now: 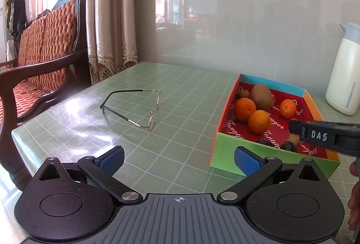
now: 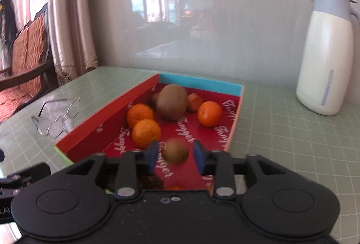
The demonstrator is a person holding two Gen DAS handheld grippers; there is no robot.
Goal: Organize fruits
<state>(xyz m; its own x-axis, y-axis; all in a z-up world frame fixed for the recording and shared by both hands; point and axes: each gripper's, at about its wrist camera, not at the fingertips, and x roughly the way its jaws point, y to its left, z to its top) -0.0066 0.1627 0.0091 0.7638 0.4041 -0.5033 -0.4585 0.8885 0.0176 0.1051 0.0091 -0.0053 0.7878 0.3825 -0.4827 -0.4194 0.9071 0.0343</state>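
Closest in, the left gripper [image 1: 178, 159] hovers low over the green checked table [image 1: 180, 91], its blue-padded fingers [image 1: 112, 160] spread wide with nothing between them. Off to its right, the right gripper [image 2: 175, 155] hangs over the near end of the colourful cardboard box [image 2: 108, 118], fingers apart, and a small kiwi [image 2: 175, 150] sits blurred in the gap between them; neither pad seems to touch it. Whether it rests on the red floor of the box or is in the air, I cannot tell. Just behind, a mandarin [image 2: 146, 132] lies against another mandarin [image 2: 140, 114] near the box's left wall. Further in, a big kiwi [image 2: 172, 101] sits in the middle, with a third mandarin [image 2: 209, 114] to its right. Some dark fruits lie at the near end, too shadowed to name. Left of the box, a pair of glasses [image 1: 137, 109] lies on the table, arms unfolded. At the back right, a white thermos jug [image 2: 326, 59] stands upright by the wall.
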